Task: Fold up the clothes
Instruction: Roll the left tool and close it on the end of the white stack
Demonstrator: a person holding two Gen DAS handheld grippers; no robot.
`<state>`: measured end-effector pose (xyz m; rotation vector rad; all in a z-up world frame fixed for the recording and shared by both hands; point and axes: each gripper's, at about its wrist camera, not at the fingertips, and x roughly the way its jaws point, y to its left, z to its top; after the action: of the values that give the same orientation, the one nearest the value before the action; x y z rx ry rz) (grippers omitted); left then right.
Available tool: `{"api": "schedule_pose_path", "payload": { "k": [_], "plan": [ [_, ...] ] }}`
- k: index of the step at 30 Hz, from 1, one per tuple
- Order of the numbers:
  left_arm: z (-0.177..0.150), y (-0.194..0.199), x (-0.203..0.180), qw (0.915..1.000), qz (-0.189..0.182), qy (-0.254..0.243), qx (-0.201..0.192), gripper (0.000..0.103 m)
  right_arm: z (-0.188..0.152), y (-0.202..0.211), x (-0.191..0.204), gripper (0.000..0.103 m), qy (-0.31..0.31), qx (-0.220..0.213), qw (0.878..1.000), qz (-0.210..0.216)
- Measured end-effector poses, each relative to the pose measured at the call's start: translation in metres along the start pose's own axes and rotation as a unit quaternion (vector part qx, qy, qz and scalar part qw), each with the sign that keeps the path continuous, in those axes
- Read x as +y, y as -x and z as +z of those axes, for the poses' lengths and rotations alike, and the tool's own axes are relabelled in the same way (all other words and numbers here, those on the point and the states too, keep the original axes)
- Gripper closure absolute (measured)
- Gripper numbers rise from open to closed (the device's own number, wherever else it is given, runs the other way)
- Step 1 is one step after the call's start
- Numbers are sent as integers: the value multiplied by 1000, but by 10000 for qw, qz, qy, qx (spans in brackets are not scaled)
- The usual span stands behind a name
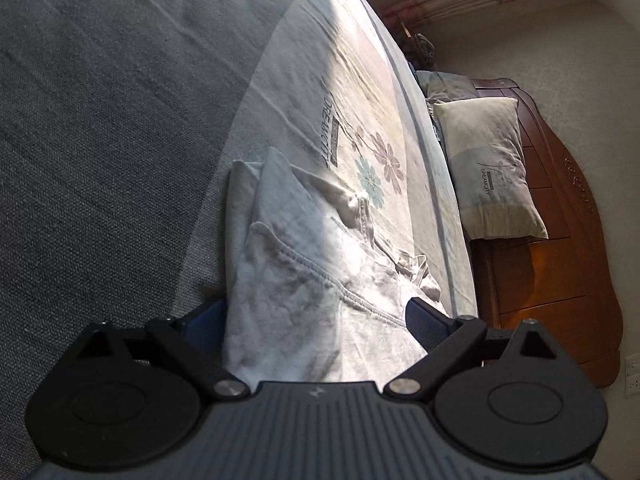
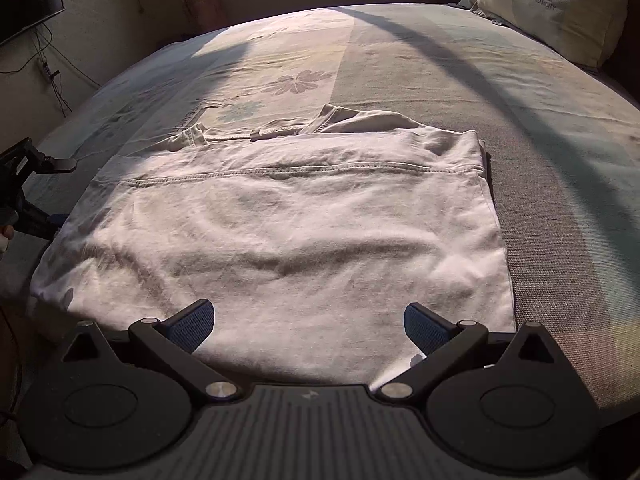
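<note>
White cotton, one T-shirt (image 2: 280, 232), lies spread on the bed (image 2: 540, 160), already doubled over: a stitched hem (image 2: 304, 171) runs left to right across its upper layer, while the collar and a sleeve peek out at the far edge, so at least one fold appears to be in place. The right gripper (image 2: 309, 322) hovers at the near edge with its jaws spread wide and nothing between them, probably placed to take that edge or to smooth it. The left gripper (image 1: 316, 316) sits at the shirt's left end, also spread wide, with cloth lying between its fingers but not pinched (the near-left finger is partly hidden behind the fabric). Holding both ends would keep the layers square for another fold. Counted: one shirt, two grippers, one pillow (image 2: 560, 4) at the far right.
</note>
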<state>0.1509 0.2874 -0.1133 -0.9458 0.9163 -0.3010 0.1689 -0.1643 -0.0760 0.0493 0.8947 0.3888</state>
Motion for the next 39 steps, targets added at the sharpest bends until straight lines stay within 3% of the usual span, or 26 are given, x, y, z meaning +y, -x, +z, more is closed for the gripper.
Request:
{"api": "schedule_pose_path", "payload": {
  "k": [7,15,23,31,34,39],
  "plan": [
    [16,-11,1,9996,-256,10,-71,7,8,-1,6,0,65,-11,9999,-75],
    [-27,7,7,9958,-651,-199,613,7,13,1,14,0,224,-82,9997,-62],
    [-2,-10,2,9955,-745,-383,440,7,15,5,19,0,301,-144,9994,-36],
    [-38,6,1,9893,-887,-738,888,7,13,12,18,0,333,-197,9992,-23],
    [-26,-3,-1,9904,-821,-591,939,7,11,11,17,0,291,-185,9994,13],
    [-11,-22,-12,9910,-739,-795,779,6,6,8,21,0,287,-152,9994,78]
  ]
}}
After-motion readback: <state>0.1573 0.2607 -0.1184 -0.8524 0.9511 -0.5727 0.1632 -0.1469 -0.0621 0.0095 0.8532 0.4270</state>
